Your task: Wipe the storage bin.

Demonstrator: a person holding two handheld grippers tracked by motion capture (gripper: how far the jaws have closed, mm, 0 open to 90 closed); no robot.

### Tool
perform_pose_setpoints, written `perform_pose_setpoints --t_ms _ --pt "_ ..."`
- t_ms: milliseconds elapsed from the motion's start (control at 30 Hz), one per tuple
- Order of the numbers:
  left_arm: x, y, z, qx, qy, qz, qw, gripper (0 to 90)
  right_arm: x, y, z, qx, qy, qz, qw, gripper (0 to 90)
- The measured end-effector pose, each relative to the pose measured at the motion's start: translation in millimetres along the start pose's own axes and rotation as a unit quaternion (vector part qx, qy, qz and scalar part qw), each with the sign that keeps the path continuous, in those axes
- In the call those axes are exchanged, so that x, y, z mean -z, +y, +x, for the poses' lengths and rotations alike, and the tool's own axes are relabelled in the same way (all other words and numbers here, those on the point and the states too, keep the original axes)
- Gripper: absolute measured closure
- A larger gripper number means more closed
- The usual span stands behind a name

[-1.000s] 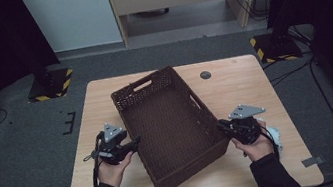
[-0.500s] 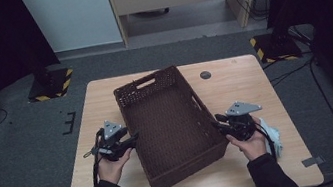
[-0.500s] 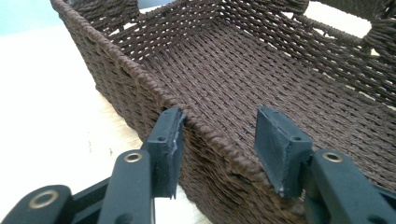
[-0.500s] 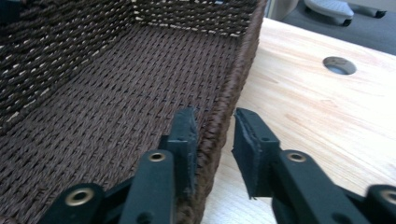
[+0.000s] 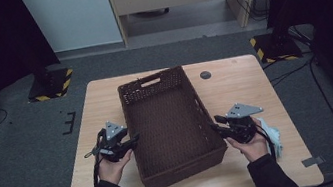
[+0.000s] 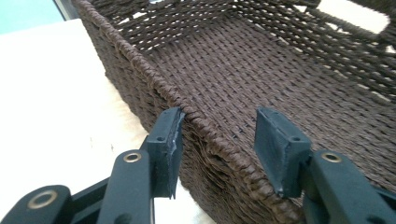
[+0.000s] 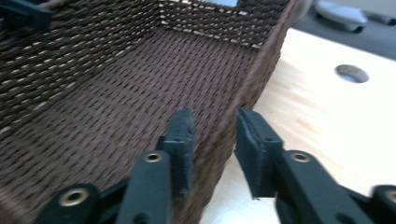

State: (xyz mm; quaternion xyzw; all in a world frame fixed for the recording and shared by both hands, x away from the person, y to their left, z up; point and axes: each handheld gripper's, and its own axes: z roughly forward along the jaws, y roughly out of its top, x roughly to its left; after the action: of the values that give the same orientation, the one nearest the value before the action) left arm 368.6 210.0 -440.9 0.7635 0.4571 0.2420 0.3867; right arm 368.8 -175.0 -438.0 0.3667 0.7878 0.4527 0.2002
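Observation:
A dark brown woven basket (image 5: 127, 122) lies lengthwise, empty, in the middle of the wooden table (image 5: 245, 91). My left gripper (image 5: 134, 140) straddles its left rim (image 6: 140, 60): the outer pad (image 6: 170, 140) touches the outside of the weave while the inner pad stands apart over the basket's floor. Its jaws have just been closing, but they do not pinch the rim. My right gripper (image 5: 214, 122) straddles the right wall (image 7: 266, 56) with a gap on each side. Its jaws have just been opening, with the wall still between them.
A round grey hole cover (image 5: 205, 74) sits in the tabletop beyond the basket's far right corner. A pale cloth-like thing (image 5: 273, 137) lies by the right hand near the table's right edge. Yellow-and-black striped stand bases (image 5: 54, 86) rest on the floor at both far corners.
The basket has turned slightly, so it lies straighter on the table. The right gripper's jaws have parted from the wall. Both hands kept their places.

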Motion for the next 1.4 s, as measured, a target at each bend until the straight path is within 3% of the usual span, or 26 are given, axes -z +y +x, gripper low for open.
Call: perform_pose_setpoints --t_ms 133,200,500,567,800,1033,1167,1400 --pt "-1.2 -0.8 1.8 -0.002 -0.005 -0.005 1.0 51.1 -11.9 -1.7 -0.8 -0.006 0.005 0.008 0.9999 65.4" --pt "-0.1 -1.1 3.0 0.0 -0.009 -0.005 1.0 51.0 -13.0 -2.1 2.4 0.007 -0.003 0.011 0.9999 66.7" --pt "6.1 -5.0 -3.6 -0.01 -0.002 0.002 0.9999 46.6 -1.5 -5.1 13.9 0.002 0.023 0.021 0.9995 65.3" --pt "3.1 -7.1 -2.2 -0.012 -0.007 0.014 0.9998 46.8 -0.6 -4.5 14.4 0.006 0.027 0.022 0.9994 64.2" --pt "-2.4 -9.6 -2.6 -0.009 -0.016 0.021 0.9996 50.0 -8.3 -5.3 8.7 -0.002 0.002 -0.002 1.0 53.3" --pt "-5.2 -6.7 0.8 -0.016 -0.013 0.028 0.9994 55.0 -15.2 -6.2 11.1 -0.006 0.003 -0.003 1.0 50.9" --pt "-5.6 -6.4 2.2 -0.017 -0.014 0.03 0.9993 55.9 -7.5 -3.4 6.6 -0.015 -0.004 -0.022 0.9996 48.1" --pt "-6.5 -6.0 5.0 -0.017 -0.018 0.032 0.9992 56.4 12.2 -6.6 -18.0 -0.043 -0.038 -0.044 0.9974 43.8"
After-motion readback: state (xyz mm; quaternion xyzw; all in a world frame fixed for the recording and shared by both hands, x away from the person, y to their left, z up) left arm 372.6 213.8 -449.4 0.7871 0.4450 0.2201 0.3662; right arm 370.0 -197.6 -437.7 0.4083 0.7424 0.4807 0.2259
